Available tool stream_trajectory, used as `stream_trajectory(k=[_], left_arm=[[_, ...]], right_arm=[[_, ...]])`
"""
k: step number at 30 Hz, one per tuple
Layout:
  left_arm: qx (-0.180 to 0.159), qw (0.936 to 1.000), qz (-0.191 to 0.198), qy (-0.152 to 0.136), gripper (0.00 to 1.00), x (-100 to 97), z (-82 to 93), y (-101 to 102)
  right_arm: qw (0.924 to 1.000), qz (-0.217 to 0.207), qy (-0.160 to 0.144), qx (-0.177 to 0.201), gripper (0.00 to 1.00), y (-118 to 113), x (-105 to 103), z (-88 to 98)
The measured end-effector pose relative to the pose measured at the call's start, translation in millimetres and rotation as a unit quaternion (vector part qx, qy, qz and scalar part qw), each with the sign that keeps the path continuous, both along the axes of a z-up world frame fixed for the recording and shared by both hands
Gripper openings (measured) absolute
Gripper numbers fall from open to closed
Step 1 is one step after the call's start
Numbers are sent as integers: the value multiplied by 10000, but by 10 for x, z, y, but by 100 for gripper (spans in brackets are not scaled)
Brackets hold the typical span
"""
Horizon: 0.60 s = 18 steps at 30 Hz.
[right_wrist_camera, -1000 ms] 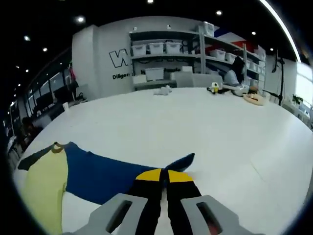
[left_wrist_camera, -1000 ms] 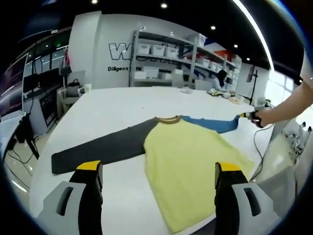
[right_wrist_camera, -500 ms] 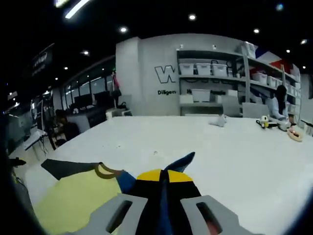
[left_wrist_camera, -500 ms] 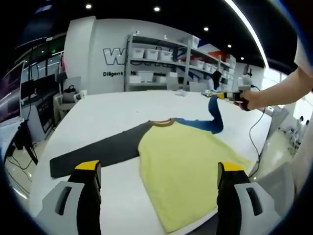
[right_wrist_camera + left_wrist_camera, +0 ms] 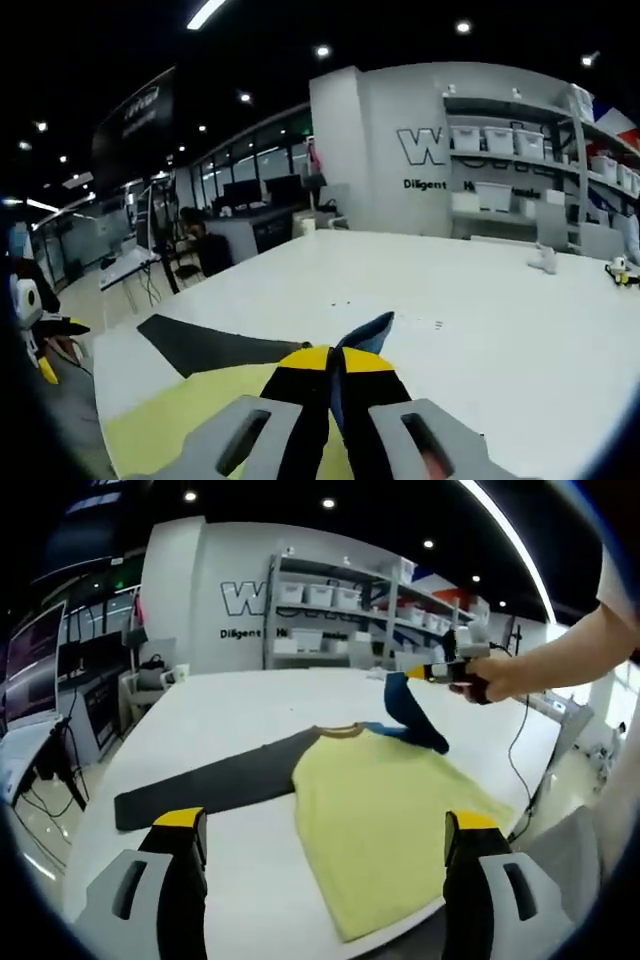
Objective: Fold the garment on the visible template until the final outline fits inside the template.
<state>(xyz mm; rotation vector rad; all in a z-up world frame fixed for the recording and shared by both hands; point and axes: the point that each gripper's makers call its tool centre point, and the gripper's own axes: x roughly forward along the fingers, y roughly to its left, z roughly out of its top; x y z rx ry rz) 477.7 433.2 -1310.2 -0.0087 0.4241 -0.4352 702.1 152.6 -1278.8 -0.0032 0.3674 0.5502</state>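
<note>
The right gripper, jaws clamped on the blue sleeve, holds it lifted above the yellow body, which lies toward the left gripper. The left gripper's jaws are wide apart, holding nothing.

Bare white tabletop is left free beyond the flat yellow, grey-sleeved garment; distant shelving is well apart.

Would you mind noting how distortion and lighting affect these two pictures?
Left gripper view: fisheye bends the shelving and white table edge; ceiling lights even, soft shadows. Right gripper view: dim ceiling, curved wall, right claw and blue sleeve slightly soft up close.
</note>
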Motion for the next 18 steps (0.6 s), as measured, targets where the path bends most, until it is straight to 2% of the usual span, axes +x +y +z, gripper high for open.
stream_trajectory(k=[7, 15, 18], left_arm=[[-36, 9999, 118, -48, 99, -16, 11, 68], [-35, 9998, 179, -53, 99, -57, 28, 101], [-38, 9998, 211, -56, 99, -64, 31, 111]], right_arm=[[9991, 402, 135, -43, 0, 476, 11, -154], [9973, 628, 308, -210, 0, 824, 43, -469], [9980, 490, 352, -197, 0, 910, 75, -576]])
